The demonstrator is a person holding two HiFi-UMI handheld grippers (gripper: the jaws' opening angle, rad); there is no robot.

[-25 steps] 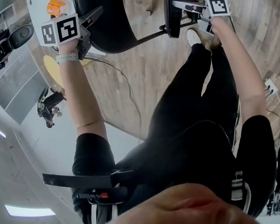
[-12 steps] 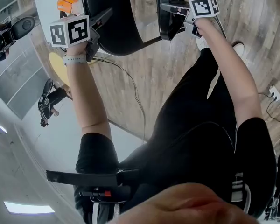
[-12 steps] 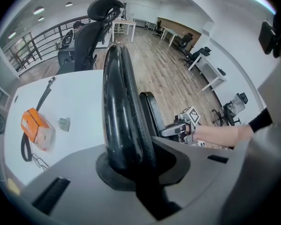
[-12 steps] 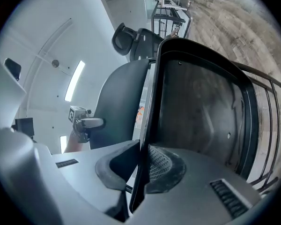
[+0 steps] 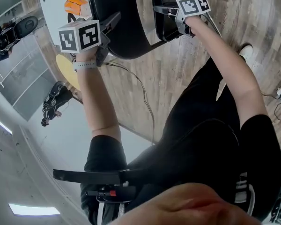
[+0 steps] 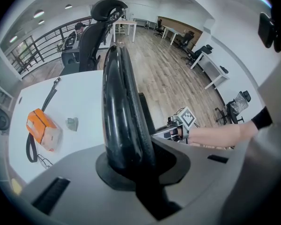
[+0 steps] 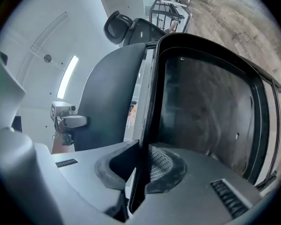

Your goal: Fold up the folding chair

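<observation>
Wood floor (image 5: 178, 74) carries the folding chair (image 5: 124, 32), just beside the white table (image 5: 51, 6). Left tool (image 5: 111, 23) is clamped on the backrest (image 6: 119, 102) at its rounded rim. Right tool (image 5: 163, 9) pinches the seat panel (image 7: 206, 107) by its thin edge, farther from the table. Recommendation: steady the backrest and swing the seat squarely toward it, guarding against slip at the thin edge.

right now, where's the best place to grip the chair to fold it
By its thin panel edges, coming in edge-on: the right gripper pinches the flat panel's rim, the left gripper the rounded panel's edge. Both edges are narrow enough to fit between jaws.
</observation>
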